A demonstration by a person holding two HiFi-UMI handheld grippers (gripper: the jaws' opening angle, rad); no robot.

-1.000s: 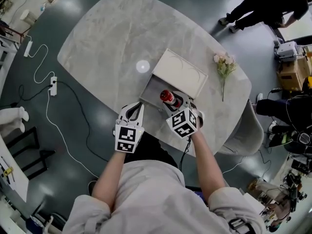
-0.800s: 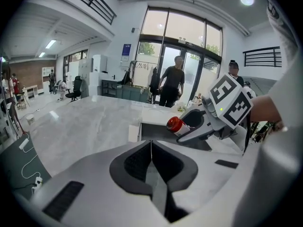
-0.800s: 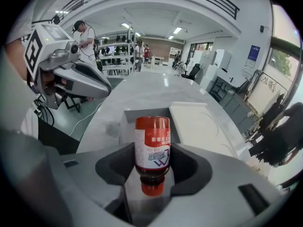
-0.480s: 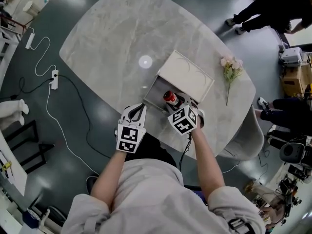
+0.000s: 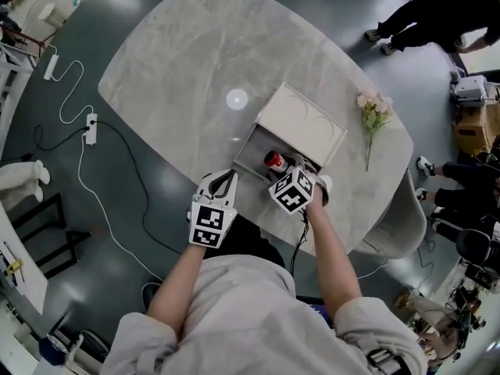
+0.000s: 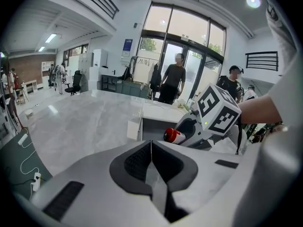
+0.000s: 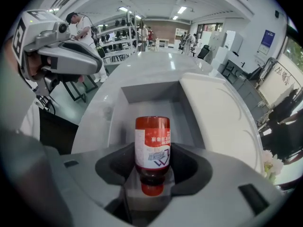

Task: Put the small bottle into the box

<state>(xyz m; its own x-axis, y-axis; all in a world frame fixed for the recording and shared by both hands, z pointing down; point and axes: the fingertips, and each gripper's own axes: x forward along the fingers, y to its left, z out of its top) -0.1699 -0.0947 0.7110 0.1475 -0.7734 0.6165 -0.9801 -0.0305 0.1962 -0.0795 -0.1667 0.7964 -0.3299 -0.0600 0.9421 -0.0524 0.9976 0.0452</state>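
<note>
**Item 1: small bottle** (image 5: 273, 161) (image 7: 152, 145) (image 6: 174, 135). Red, w/ white printed label. It is clamped between the pads of the right gripper. Cap end sits back toward the gripper's throat and the other end points down at the box interior. Position is over the open near part of the box, at about rim level. Contact w/ the box floor can't be told.

**Item 2: right gripper** (image 5: 283, 170) (image 7: 152, 169). Jaws stand fairly wide, closed on the bottle body. It is tilted steeply down, w/ the marker cube just near of the box.

**Item 3: left gripper** (image 5: 220, 182) (image 6: 150, 160). Jaws are together w/ nothing between them. It is held at the near bench edge, left of the right gripper, tips near the box's near-left corner and not touching it.

**Item 4: box** (image 5: 248, 148) (image 7: 151, 91). Grey tray, open on its near side. On the bench, near-right of centre.

**Item 5: lid** (image 5: 301, 123) (image 7: 222, 112). White, w/ faint curved line art. It lies at the far-right of the tray opening. Whether it is hinged or loose can't be told.

**Item 6: bench** (image 5: 180, 61). Rounded pale marble-look top.

**Item 7: flowers** (image 5: 373, 112). Pale pink sprig lying flat on the bench, right of the box and apart from it.

**Item 8: power strip** (image 5: 91, 127). White, w/ cable, on the dark floor left of the bench.

**Item 9: chair** (image 5: 398, 217). Pale, at the bench's near-right edge.
</note>
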